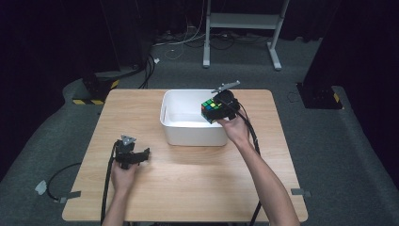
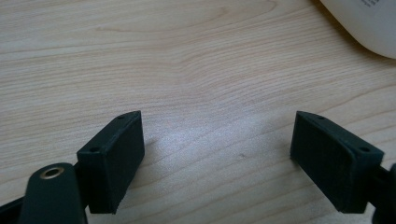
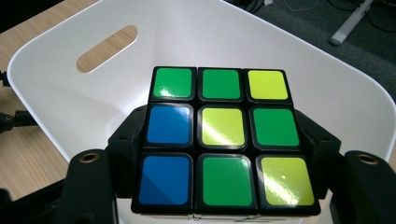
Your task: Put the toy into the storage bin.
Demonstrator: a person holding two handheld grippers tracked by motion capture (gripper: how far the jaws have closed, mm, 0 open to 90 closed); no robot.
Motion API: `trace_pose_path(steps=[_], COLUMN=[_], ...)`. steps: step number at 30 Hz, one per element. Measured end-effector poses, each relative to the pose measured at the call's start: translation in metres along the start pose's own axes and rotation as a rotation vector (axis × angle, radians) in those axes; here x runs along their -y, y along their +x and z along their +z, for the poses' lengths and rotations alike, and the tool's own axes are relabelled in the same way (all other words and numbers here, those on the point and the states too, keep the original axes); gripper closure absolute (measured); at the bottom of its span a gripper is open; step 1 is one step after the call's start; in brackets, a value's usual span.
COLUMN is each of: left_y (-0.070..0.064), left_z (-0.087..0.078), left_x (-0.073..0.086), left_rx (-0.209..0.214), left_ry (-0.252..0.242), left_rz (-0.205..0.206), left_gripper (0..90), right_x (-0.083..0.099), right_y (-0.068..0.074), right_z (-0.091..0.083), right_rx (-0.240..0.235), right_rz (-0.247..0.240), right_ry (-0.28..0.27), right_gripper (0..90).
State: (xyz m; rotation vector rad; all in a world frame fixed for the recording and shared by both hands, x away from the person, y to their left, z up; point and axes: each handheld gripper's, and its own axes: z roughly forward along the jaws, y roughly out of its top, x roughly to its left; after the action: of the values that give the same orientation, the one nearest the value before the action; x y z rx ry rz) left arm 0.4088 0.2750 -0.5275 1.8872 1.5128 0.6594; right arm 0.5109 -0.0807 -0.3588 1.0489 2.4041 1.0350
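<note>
The right gripper (image 1: 220, 112) clamps a puzzle cube (image 1: 211, 111), one black jaw pressed against each of two opposite sides. In the right gripper view the cube (image 3: 223, 140) sits squarely between those jaws, and the face turned to the camera shows green, yellow and blue squares. Directly beneath and beyond the claw lies the white bin (image 3: 70, 107), its inside bare and a slotted handle hole cut in the far wall. In the high view the cube hangs above the bin's (image 1: 188, 136) right part, clear of the bottom, with the person's right hand (image 1: 235, 129) behind the claw over the bin's near right corner. The bin stands on the wooden table (image 1: 188, 183), towards its far edge.

The left gripper (image 1: 147, 152) is spread wide with nothing between its jaws. In the left gripper view its two black pads (image 2: 114, 158) stand well apart just above bare wood (image 2: 196, 70), and a rounded white corner of the bin (image 2: 369, 23) shows ahead of the claw, off to the upper right. In the high view this claw rests low near the table's front left, well apart from the right claw, near the bin's front left corner, with the left hand (image 1: 123, 176) behind it and its cable trailing off the near edge.
</note>
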Motion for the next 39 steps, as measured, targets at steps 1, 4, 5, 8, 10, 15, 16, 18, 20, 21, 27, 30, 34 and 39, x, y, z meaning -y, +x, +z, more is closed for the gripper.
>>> trace_pose_path(steps=[1, 4, 5, 8, 10, 15, 16, 18, 20, 21, 27, 30, 34, 39], left_y=[0.000, 0.000, 0.000, 0.000, 0.000, 0.000, 0.000, 0.000, 0.000, 0.000, 0.000, 0.000, 0.000, 0.000], left_z=[0.000, 0.000, 0.000, 0.000, 0.000, 0.000, 0.000, 0.000, 0.000, 0.000, 0.000, 0.000, 0.000, 0.000], left_x=[0.000, 0.000, 0.000, 0.000, 0.000, 0.000, 0.000, 0.000, 0.000, 0.000, 0.000, 0.000, 0.000, 0.000], left_rx=[0.000, -0.001, -0.001, -0.001, -0.001, -0.001, -0.001, -0.001, -0.001, -0.001, -0.002, -0.001, -0.002, -0.001], left_ry=[0.000, 0.000, 0.000, 0.000, 0.000, 0.000, 0.000, 0.000, 0.000, 0.000, 0.002, 0.002, 0.002, 0.002], left_rz=[-0.001, -0.001, 0.001, 0.001, 0.001, 0.000, 0.000, 0.001, 0.001, 0.000, 0.001, 0.001, 0.001, 0.000], left_gripper=[17.9, 17.9, 17.9, 17.9, 17.9, 17.9, 17.9, 17.8, 17.9, 17.9, 17.9, 17.9, 17.9, 17.8], right_x=[0.001, 0.005, 0.006, 0.009, 0.011, 0.015, 0.016, 0.017, 0.018, 0.018, 0.022, 0.025, 0.028, 0.031], right_y=[0.000, 0.000, 0.000, -0.001, -0.002, -0.005, -0.006, -0.006, -0.006, -0.007, -0.008, -0.009, -0.012, -0.015], right_z=[0.000, -0.002, -0.003, -0.005, -0.006, -0.009, -0.009, -0.011, -0.012, -0.013, -0.015, -0.016, -0.017, -0.017], right_rx=[0.001, 0.007, 0.007, 0.011, 0.013, 0.023, 0.023, 0.027, 0.030, 0.030, 0.030, 0.033, 0.036, 0.036], right_rz=[0.003, 0.003, 0.003, 0.006, 0.011, 0.019, 0.018, 0.018, 0.018, 0.020, 0.026, 0.033, 0.044, 0.054], right_ry=[-0.004, -0.008, -0.011, -0.016, -0.015, -0.022, -0.023, -0.021, -0.023, -0.028, -0.027, -0.032, -0.033, -0.032], right_gripper=[34.0, 34.0, 34.0, 34.0, 34.0, 34.0, 34.0, 34.0, 34.0, 34.0, 34.0, 34.0, 34.0, 33.9])
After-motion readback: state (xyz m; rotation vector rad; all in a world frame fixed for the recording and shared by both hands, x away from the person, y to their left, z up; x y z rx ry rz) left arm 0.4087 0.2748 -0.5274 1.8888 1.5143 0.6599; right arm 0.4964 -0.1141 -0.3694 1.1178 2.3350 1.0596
